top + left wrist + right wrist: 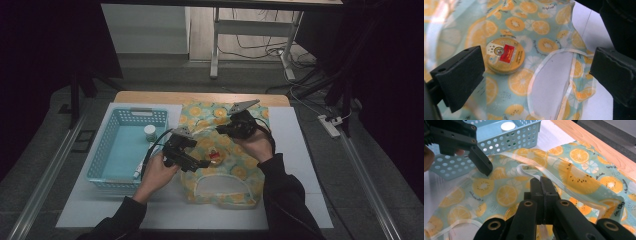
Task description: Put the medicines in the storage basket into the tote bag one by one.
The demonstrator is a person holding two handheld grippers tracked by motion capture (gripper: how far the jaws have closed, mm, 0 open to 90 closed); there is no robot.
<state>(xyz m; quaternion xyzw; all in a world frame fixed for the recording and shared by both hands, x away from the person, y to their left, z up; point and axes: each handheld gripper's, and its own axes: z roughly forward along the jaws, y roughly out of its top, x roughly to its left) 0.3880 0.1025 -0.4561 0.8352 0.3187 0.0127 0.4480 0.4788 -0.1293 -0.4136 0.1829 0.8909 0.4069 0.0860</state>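
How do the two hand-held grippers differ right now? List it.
The left hand-held gripper has its jaws wide apart, holding nothing, above the round yellow tin. The right hand-held gripper has its jaws shut, a strip of the orange-print bag clamped between them. Both are black and hover over that bag.

Dim high view with dark edges; gripper views brighter, slightly blurred.

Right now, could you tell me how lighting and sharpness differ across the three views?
High view: dim, the surroundings nearly black, the basket and bag small but readable. Left gripper view: brighter, with glare washing out the upper left, the tin fairly sharp, the near jaws soft. Right gripper view: evenly lit, the fruit print crisp, the right gripper close and slightly blurred.
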